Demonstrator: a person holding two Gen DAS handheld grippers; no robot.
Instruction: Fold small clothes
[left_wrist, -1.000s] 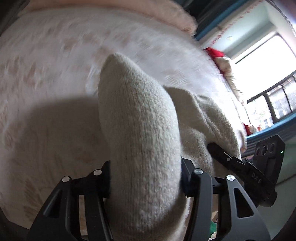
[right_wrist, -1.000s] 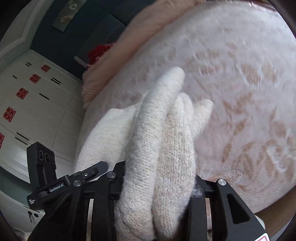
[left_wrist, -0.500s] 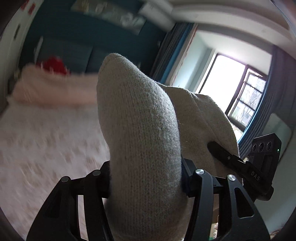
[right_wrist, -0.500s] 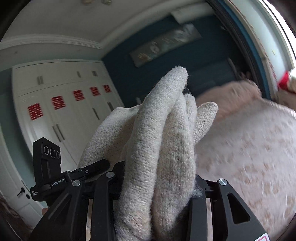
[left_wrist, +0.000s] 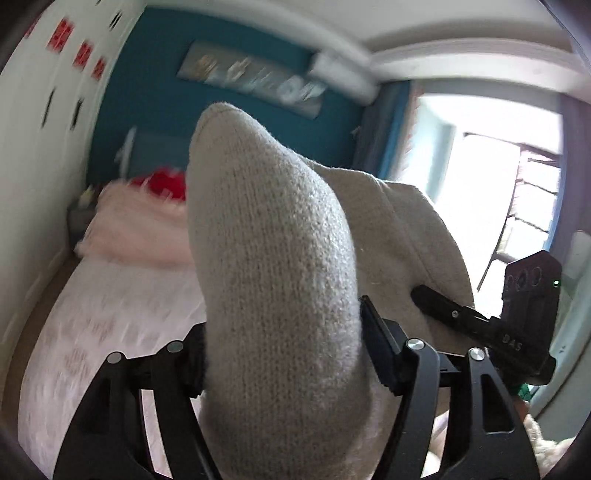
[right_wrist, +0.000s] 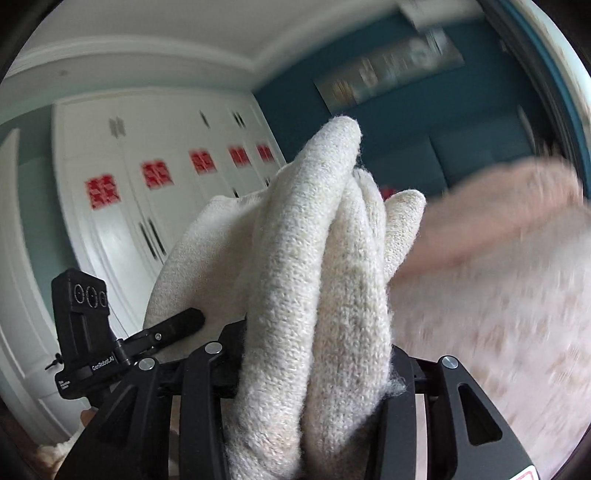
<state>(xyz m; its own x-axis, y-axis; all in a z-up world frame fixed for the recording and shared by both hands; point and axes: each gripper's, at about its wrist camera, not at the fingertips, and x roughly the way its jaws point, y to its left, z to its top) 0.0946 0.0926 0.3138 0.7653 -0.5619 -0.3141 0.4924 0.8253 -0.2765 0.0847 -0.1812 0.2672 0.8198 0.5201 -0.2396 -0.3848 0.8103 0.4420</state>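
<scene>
You hold 1 cream knit garment (left_wrist: 273, 280) up in the air between both tools, well above the bed (left_wrist: 122, 325). Both cameras look out across the room rather than down at the bedspread. My read: the lift lets the cloth hang free and straighten before a fold is laid.

Left gripper (left_wrist: 280, 354): fingers closed partway onto a thick bunch of knit, which fills the whole gap and bulges forward past the tips. The left fingers (left_wrist: 380, 350) press the cloth from both sides.

Right gripper (right_wrist: 314, 369): same condition, clamped on several stacked folds of the garment (right_wrist: 317, 266), with fluff caught at the right fingers (right_wrist: 400, 373).

Each view shows the other tool just beside it, with cloth draped between, so the 2 grips look close together.

Fold not yet laid; likely an early step. Background is motion-blurred.
</scene>
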